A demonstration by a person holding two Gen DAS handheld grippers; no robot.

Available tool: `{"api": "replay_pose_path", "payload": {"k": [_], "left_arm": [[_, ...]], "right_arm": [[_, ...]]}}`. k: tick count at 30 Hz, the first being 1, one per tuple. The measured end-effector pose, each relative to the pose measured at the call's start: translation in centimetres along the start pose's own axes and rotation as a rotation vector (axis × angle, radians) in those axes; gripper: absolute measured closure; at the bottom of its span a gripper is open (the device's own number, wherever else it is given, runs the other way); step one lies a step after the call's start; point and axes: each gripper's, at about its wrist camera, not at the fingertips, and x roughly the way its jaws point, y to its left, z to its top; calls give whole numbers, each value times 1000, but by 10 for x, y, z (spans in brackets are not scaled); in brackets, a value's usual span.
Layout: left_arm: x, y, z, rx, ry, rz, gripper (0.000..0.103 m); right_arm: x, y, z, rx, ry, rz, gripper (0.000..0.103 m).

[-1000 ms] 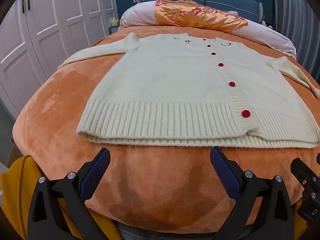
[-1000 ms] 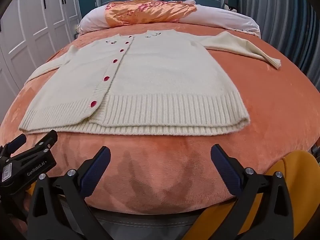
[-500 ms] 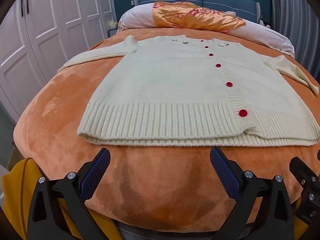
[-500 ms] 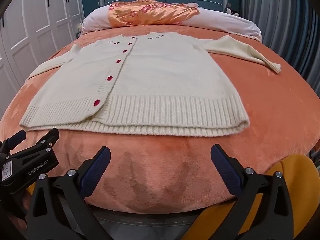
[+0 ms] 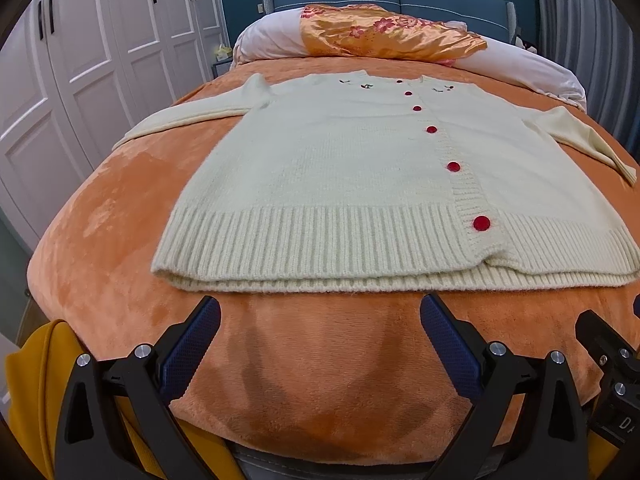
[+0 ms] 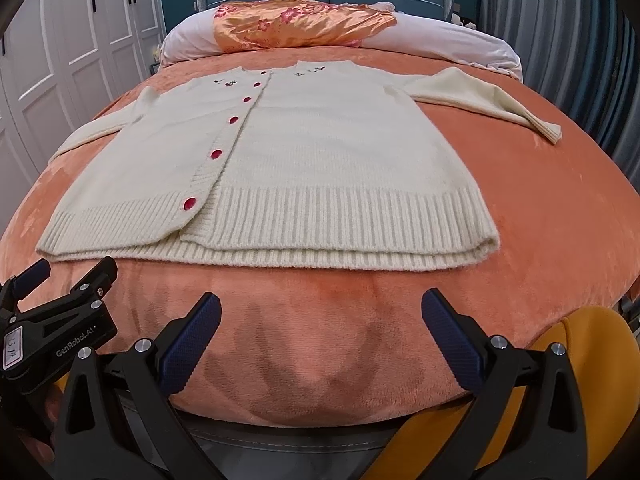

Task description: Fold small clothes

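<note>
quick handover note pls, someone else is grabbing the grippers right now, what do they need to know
Left gripper: open, empty, short of the hem.
Right gripper: open, empty, also short of the hem.
Cream cardigan: flat on the orange blanket, buttoned with red buttons, hem nearest the grippers, both sleeves spread outward.
Done: garment laid out, no fold yet.
Left: all folding; probably sleeves in first, then the body.
</note>
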Motion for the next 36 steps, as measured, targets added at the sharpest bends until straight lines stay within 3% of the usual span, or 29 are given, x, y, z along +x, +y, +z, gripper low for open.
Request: {"api": "replay_pose_path", "payload": {"k": [36], "left_arm": [[1,-1,-1,2,1,-2,5]], "right_arm": [[4,4,-2,-14,6,-2,5]]}}
